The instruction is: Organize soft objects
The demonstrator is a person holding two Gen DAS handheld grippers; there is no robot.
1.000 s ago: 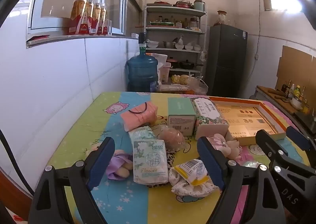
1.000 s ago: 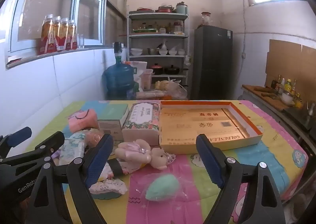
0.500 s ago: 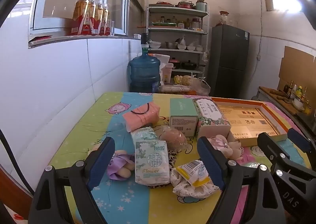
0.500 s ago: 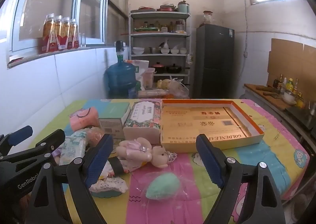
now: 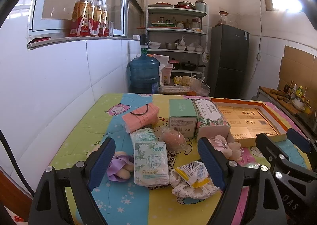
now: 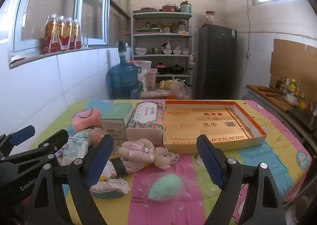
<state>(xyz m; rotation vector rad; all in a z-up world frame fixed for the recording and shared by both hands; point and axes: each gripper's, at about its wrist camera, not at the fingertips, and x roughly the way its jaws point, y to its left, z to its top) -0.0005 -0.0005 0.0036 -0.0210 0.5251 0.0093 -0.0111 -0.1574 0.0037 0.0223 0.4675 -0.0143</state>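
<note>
Soft things lie heaped on the colourful table cover (image 5: 95,125). A white tissue pack (image 5: 151,162) marked Flower, a purple plush (image 5: 118,167) and a floral cloth with a yellow packet (image 5: 193,171) sit between the fingers of my open left gripper (image 5: 156,163). Behind them are a peach sponge in wrap (image 5: 173,138), a pink pouch (image 5: 140,117) and a pink plush bear (image 6: 146,152). A green sponge in clear wrap (image 6: 165,186) lies between the fingers of my open right gripper (image 6: 154,163). The open orange-rimmed cardboard box (image 6: 210,125) sits at the right.
A mint carton (image 5: 182,117) and a floral tissue box (image 5: 211,119) stand mid-table. A white tiled wall (image 5: 59,86) runs along the left. Behind the table are a blue water jug (image 5: 144,74), shelves (image 5: 176,46) and a dark fridge (image 5: 227,62).
Both grippers have drawn back and up a little from the pile, so the objects sit slightly lower and farther in view. Nothing on the table has moved.
</note>
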